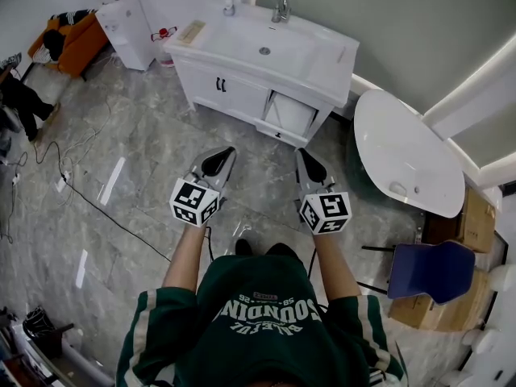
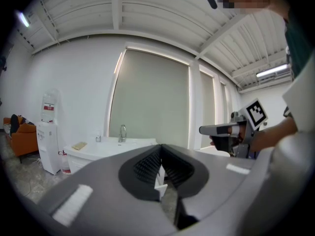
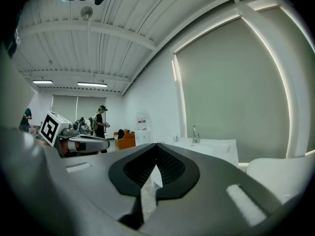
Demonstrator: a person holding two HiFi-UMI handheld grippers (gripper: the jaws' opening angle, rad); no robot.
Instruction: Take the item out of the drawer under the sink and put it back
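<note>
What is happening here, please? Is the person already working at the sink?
A person stands facing the white sink cabinet, holding a gripper in each hand. The left gripper and the right gripper are both shut and empty, short of the cabinet. The drawer under the sink looks pulled out; nothing touches it.

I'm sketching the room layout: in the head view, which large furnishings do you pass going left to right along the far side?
Orange armchair → water dispenser → sink cabinet → white tub
</note>
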